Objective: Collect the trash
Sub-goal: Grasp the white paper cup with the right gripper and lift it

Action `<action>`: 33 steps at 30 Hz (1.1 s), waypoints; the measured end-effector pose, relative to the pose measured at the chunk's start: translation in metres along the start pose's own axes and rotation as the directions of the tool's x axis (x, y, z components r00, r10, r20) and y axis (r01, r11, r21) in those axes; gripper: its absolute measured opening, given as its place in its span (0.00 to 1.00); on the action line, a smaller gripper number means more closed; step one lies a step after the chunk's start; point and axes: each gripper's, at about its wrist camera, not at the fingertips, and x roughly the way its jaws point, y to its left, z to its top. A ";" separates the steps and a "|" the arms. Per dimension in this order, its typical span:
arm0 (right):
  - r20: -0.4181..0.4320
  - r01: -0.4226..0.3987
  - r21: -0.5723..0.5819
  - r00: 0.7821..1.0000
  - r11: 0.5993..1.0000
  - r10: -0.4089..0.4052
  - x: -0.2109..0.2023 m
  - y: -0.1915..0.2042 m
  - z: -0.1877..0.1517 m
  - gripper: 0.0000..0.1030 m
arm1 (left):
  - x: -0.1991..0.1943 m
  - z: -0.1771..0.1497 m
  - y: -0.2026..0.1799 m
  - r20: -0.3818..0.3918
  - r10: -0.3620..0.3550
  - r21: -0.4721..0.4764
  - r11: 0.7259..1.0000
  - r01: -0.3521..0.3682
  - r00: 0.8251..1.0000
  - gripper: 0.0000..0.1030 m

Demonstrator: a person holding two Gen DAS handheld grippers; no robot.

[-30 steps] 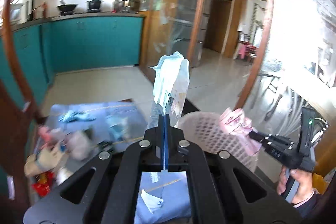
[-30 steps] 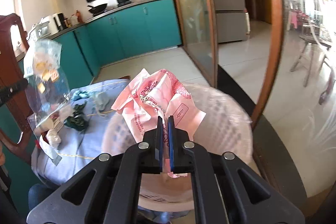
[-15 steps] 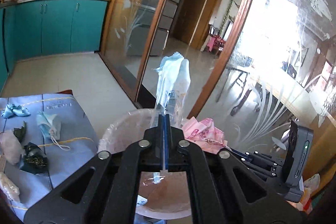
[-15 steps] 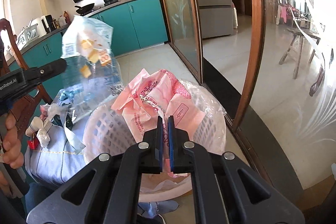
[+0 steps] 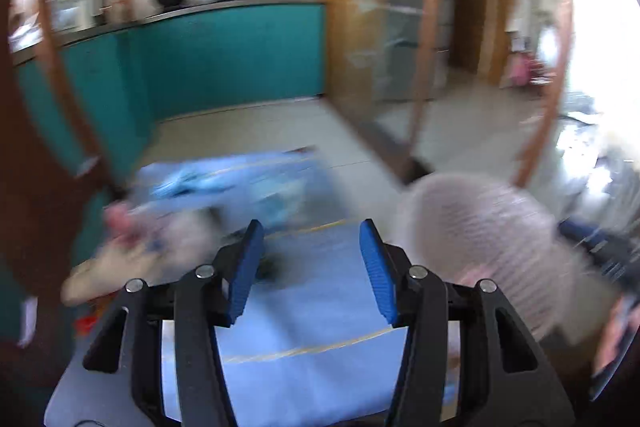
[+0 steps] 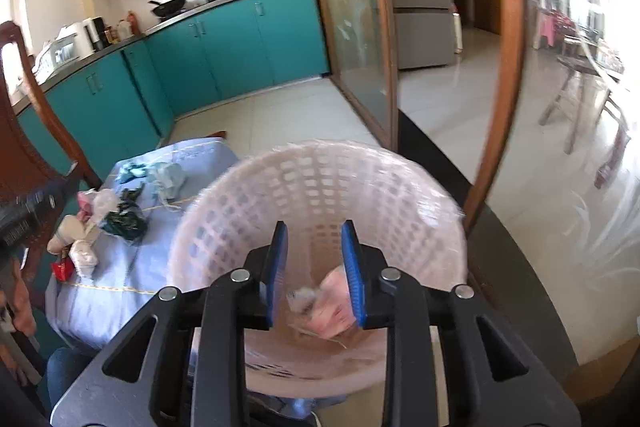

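**Asker:** So, what is laid out here, from biggest to smallest?

**Describer:** Biggest is a kitchen with teal cabinets (image 6: 240, 43). Nearer is a table under a pale blue cloth (image 6: 120, 267). Beside it, at the table's right end, stands a pale pink lattice basket (image 6: 320, 179). Small bits of trash (image 6: 120, 215) lie scattered at the cloth's far left: a dark crumpled wrapper, white wads, teal scraps.

**Asker:** And the claws?

**Describer:** The right gripper (image 6: 313, 251) hovers over the basket's mouth, jaws opening and about a quarter apart, gripping nothing. A pink crumpled bag (image 6: 332, 303) is inside the basket below them. The left gripper (image 5: 308, 255) is over the blue cloth, jaws opening and roughly half spread, empty. Its view is badly blurred.

**Asker:** Where is the job, then?

**Describer:** By my reading, a drop is just finishing and the next pickup begins. To do it well, I would open both pairs of jaws fully, clear the rim, then approach one table piece from above, closing on its bulk rather than on the cloth.
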 end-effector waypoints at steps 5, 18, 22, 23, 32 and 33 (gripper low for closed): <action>-0.047 -0.170 -0.063 0.985 0.983 0.168 0.026 0.062 0.007 0.27 | -0.009 -0.051 0.067 -0.105 0.166 -0.078 0.982 -0.174 0.981 0.43; -0.359 -0.577 -0.172 0.791 0.798 0.495 0.150 0.353 0.018 0.27 | -0.060 -0.102 0.121 -0.139 0.256 -0.077 0.960 -0.268 0.957 0.43; -0.429 -0.537 -0.194 0.799 0.821 0.421 0.186 0.407 0.009 0.27 | -0.071 -0.107 0.134 -0.143 0.272 -0.095 0.953 -0.287 0.952 0.43; -0.436 -0.504 -0.215 0.816 0.836 0.380 0.193 0.414 0.006 0.27 | -0.073 -0.109 0.136 -0.142 0.278 -0.098 0.951 -0.293 0.950 0.43; -0.490 -0.445 -0.230 0.822 0.866 0.292 0.213 0.416 -0.011 0.27 | -0.077 -0.111 0.146 -0.132 0.262 -0.121 0.953 -0.278 0.956 0.46; -0.483 -0.443 -0.232 0.825 0.866 0.292 0.211 0.414 -0.010 0.25 | -0.076 -0.112 0.145 -0.132 0.260 -0.121 0.953 -0.276 0.957 0.46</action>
